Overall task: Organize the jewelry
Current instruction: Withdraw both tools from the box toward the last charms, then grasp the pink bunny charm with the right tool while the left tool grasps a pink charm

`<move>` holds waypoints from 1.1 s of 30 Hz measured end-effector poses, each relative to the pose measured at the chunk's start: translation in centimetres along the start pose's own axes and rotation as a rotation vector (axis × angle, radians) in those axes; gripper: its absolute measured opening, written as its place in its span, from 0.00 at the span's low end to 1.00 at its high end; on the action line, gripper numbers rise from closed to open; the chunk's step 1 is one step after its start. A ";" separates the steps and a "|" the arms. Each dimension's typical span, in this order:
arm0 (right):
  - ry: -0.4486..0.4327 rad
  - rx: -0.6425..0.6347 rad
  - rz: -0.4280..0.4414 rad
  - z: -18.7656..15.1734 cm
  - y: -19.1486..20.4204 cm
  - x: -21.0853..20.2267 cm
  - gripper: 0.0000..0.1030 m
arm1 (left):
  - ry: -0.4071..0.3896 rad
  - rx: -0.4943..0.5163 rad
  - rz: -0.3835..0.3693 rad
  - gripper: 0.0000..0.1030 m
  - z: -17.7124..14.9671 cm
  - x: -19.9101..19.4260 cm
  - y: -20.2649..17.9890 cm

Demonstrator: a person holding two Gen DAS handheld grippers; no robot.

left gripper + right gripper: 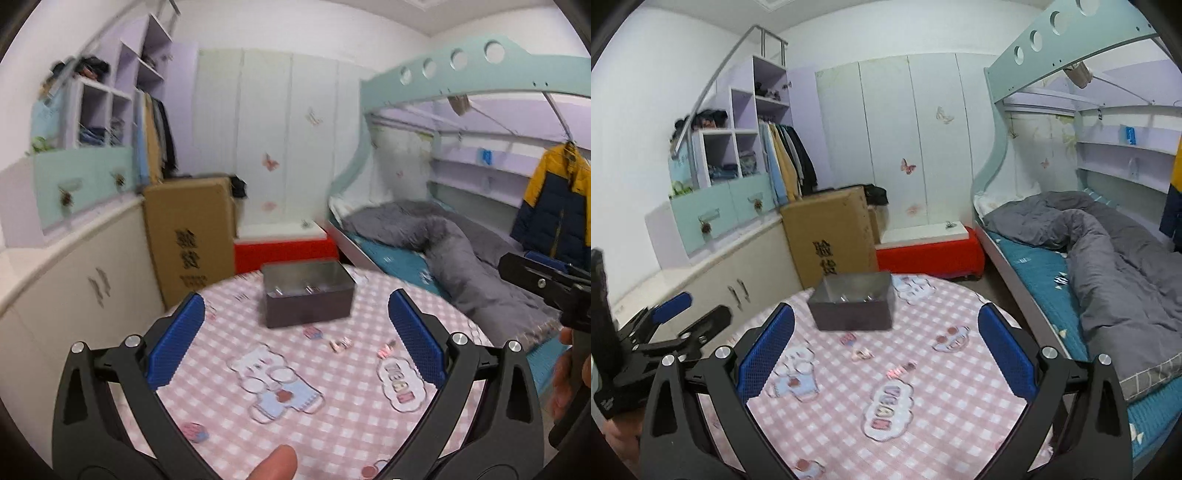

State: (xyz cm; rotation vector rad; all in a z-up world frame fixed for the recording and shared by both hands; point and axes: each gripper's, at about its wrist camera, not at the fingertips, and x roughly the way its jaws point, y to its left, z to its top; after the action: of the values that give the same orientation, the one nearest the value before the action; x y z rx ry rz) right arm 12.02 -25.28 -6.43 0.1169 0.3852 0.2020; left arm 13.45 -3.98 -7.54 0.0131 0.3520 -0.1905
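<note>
Hovering above the near edge of the counter (332,424), the left claw (295,339) has its blue pads spread wide with nothing between them. Right claw (886,343), same state: pads far apart, empty, held over the checked cloth.

Beyond the pads, near mid-counter, two small jewelry pieces lie loose on the cloth: a pale pink one (862,353) and, just to its right and a little nearer, a pink-and-dark one (903,368). Blurred; type cannot be told (clips or earrings, possibly). They are apart from each other and from the box.

Judgement on handling: very light, small, hard, low-lying; likely to skid or flick out on the cloth if pinched off-centre. Best taken across the narrow width, pads low to the cloth, closing slowly.

Farther back stands the open metal box (851,314), dark sides, shiny inside, something glinting at its bottom. Probable destination; rigid, light, may slide if bumped.
</note>
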 end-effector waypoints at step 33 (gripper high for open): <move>0.471 -0.076 -0.049 -8.0 -2.9 15.2 0.93 | 0.459 0.084 -0.202 0.21 -5.9 17.9 -0.9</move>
State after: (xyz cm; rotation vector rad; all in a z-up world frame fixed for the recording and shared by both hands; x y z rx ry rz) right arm 23.30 -24.22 -19.71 -0.0175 0.8480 0.1946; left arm 27.72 -7.91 -19.18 0.1060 0.8037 -0.4046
